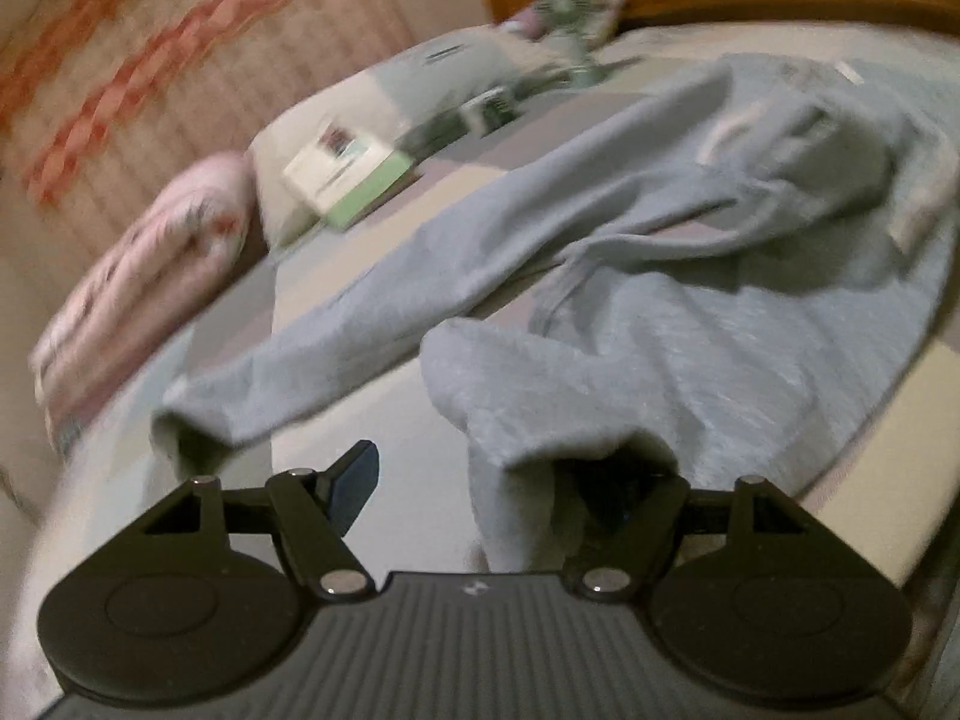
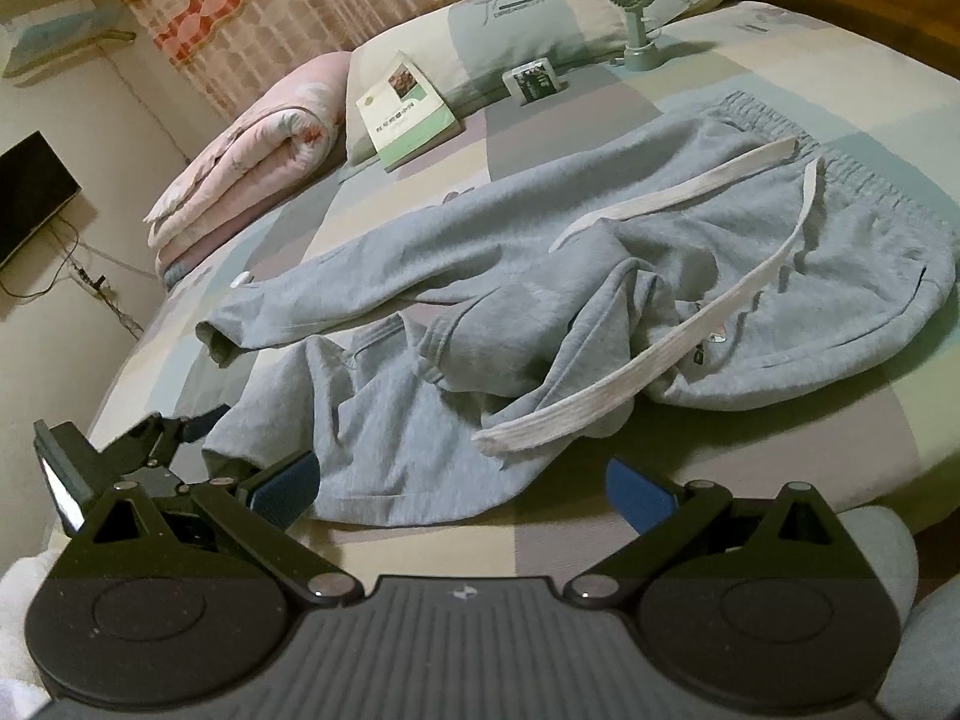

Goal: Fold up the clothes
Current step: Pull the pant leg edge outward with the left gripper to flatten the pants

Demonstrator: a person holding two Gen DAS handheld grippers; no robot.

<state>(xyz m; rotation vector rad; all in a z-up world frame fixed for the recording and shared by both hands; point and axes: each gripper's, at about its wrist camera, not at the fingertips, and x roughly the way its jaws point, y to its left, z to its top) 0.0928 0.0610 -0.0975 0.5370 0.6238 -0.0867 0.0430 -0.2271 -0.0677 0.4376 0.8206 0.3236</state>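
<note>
We see the grey sweatpants [image 2: 540, 276] crumpled on the bed [image 2: 810, 78], below the book [image 2: 408, 114]. Our right gripper [image 2: 462, 489] gapes empty at their nearest hem; our left gripper [image 1: 480, 480] (one finger under cloth) stands wide.

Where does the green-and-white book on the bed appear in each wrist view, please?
Left wrist view: the book lies upper left of centre, blurred, at the pillow's foot, beyond the grey sweatpants.
Right wrist view: the book lies upper centre-left, sharp, leaning on the pillow, right of the rolled pink quilt.
Shared landmark: the small green fan, up and to the right of the book in both.
</note>
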